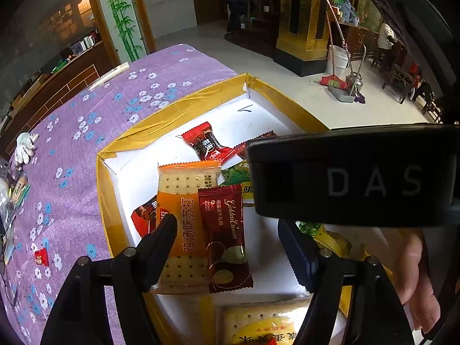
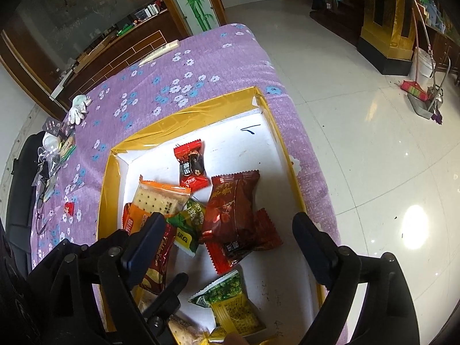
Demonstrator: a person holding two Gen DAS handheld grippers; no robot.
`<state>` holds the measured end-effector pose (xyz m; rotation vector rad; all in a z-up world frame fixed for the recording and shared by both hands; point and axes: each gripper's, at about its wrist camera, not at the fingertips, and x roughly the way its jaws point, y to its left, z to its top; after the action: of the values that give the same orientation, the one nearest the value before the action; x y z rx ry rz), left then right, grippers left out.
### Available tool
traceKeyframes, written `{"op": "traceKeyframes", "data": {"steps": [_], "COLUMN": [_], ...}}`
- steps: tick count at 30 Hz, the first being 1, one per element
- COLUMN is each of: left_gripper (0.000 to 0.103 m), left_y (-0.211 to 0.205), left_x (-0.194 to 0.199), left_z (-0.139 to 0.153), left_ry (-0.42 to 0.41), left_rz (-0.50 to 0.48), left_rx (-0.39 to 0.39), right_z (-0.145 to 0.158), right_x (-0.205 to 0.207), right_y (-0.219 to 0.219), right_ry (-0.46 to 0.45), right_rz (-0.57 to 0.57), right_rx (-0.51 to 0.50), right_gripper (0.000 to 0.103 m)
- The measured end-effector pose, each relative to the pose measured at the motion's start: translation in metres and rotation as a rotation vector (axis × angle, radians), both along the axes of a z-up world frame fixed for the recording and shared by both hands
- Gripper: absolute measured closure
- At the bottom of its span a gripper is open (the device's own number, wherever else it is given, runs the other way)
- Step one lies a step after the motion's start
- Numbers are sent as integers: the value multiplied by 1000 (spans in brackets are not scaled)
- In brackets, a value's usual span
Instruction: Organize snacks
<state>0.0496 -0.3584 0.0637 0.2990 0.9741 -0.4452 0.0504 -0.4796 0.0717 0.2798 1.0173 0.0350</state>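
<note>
Snacks [image 2: 233,215] in yellow-rimmed tray [image 2: 187,116]

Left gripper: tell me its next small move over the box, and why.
Probably close the left gripper a little. Its jaws stand open on either side of the orange cracker pack and the dark red Golden Crown pack, both of which appear to lie between them above the yellow-rimmed box. Which pack it would catch is unclear, so it likely should centre on one first.
</note>
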Motion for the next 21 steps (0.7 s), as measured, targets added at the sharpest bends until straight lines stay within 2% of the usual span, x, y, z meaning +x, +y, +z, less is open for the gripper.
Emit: {"op": "traceKeyframes", "data": {"steps": [5, 8, 21], "left_gripper": [26, 25, 21], "left_y": [0, 2, 6], "left_x": [-2, -2, -4], "left_z": [0, 2, 3], "left_ry": [0, -4, -14], "left_rz": [-3, 1, 6], "left_rx": [5, 3, 0], "right_z": [4, 9, 23], "right_x": [-4, -8, -28], "right_y": [1, 3, -8], "right_ry": [-25, -55, -177], "right_rz": [-13, -21, -103], "right_rx": [4, -44, -151], "right_gripper": [7, 0, 0]}}
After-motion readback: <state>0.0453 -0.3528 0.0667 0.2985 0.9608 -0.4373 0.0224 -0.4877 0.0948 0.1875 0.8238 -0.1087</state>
